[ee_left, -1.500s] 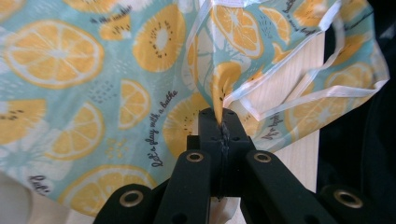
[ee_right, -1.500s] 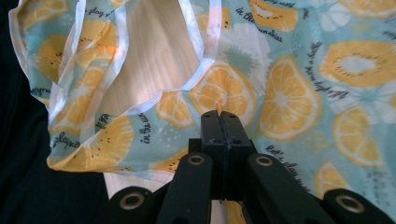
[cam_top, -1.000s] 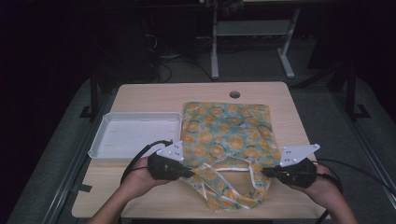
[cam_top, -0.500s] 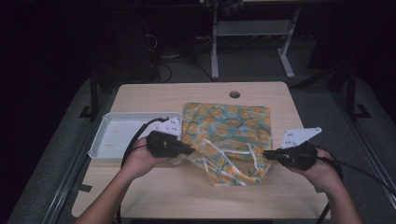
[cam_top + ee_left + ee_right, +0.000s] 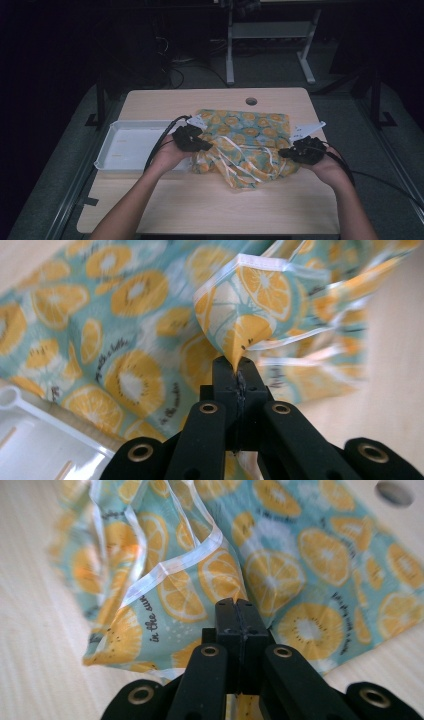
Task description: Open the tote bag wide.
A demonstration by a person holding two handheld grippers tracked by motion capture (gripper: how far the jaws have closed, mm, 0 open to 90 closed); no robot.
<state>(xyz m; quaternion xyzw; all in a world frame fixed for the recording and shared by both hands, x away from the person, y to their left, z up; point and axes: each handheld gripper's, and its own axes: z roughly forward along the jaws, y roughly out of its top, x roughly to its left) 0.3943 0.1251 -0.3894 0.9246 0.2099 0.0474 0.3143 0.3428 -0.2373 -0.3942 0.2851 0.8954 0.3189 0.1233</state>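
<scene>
A teal cloth [image 5: 247, 142] printed with orange slices lies on the middle of the wooden table [image 5: 210, 210], its far part flat and its near part bunched and lifted toward the person. White trim and ties [image 5: 235, 167] trail through the folds on the near side. The left gripper [image 5: 192, 138] sits at the cloth's left near corner, just beside the white tray [image 5: 120, 150], which stands at the table's left edge. In the left gripper view the black jaws are pressed together with a folded point of the cloth [image 5: 240, 335] pinched between them, the fabric rising from the tips; the tray's rim [image 5: 45, 425] shows at lower left. The right gripper [image 5: 302, 150] sits at the cloth's right near corner, well apart from the left one. In the right gripper view its jaws are likewise closed tight on a fold of the cloth [image 5: 200, 580], with a white-edged hem running diagonally above the tips. A round hole [image 5: 251, 101] in the tabletop lies beyond the cloth's far edge. Both forearms enter from the bottom of the high view.
</scene>
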